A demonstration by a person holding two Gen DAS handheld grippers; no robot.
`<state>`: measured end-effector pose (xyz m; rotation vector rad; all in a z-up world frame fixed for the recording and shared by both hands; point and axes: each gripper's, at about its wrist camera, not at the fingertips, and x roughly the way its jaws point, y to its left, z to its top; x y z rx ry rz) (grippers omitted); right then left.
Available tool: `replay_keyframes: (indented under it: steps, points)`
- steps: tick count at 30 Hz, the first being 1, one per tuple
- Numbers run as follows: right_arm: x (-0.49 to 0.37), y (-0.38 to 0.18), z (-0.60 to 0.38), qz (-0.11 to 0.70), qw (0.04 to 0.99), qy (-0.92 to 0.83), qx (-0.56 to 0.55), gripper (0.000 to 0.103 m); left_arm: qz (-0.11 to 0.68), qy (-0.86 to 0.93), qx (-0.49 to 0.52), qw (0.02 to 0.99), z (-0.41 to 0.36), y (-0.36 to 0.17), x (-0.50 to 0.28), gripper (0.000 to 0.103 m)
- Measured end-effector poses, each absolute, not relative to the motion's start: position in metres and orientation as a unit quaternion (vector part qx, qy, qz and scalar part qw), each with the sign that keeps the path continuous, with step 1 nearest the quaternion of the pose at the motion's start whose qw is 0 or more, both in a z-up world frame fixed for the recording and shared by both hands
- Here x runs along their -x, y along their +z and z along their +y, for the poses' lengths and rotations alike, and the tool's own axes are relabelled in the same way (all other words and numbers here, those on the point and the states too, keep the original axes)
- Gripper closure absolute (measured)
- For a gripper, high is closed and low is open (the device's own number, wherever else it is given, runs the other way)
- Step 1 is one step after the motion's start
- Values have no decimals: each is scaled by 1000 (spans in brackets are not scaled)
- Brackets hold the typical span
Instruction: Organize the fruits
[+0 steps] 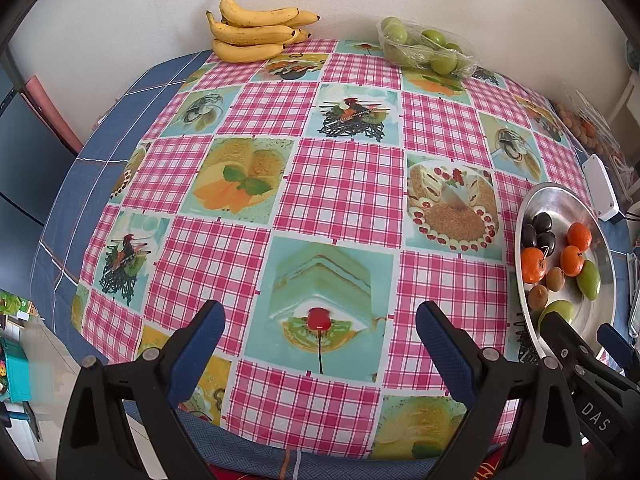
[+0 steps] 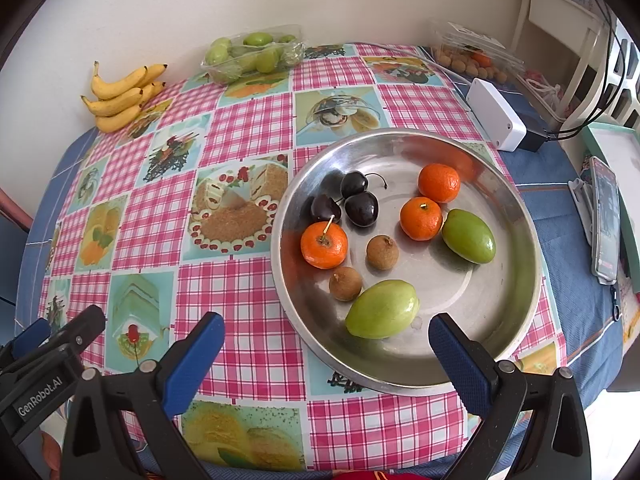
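A round metal plate (image 2: 508,312) sits on the checked tablecloth and holds mixed fruit: three dark cherries (image 2: 360,208), three small oranges (image 2: 324,245), two brown longans (image 2: 382,252) and two green jujubes (image 2: 382,310). My right gripper (image 2: 326,344) is open with nothing held, its fingers astride the plate's near rim just short of the nearest green jujube. My left gripper (image 1: 320,334) is open and holds nothing; it hovers over the cloth to the left of the plate (image 1: 552,200). A bunch of bananas (image 1: 256,32) lies at the far edge by the wall.
A clear wrapped tray of green jujubes (image 1: 424,46) stands by the wall. A clear box of longans (image 2: 476,58), a white power box (image 2: 496,120) with cables and a phone (image 2: 606,220) lie to the right of the plate.
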<state>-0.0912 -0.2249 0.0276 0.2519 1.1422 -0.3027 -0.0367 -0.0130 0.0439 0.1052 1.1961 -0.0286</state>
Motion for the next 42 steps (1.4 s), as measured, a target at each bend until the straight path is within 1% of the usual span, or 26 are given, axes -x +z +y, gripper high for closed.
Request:
replay_keyframes:
  steps: [36, 42]
  points:
    - [90, 26, -225, 537, 822, -143, -120, 0, 560, -30, -59, 826, -12, 43, 35, 7]
    - [90, 25, -225, 538, 822, -142, -120, 0, 545, -28, -53, 837, -10, 51, 37, 7]
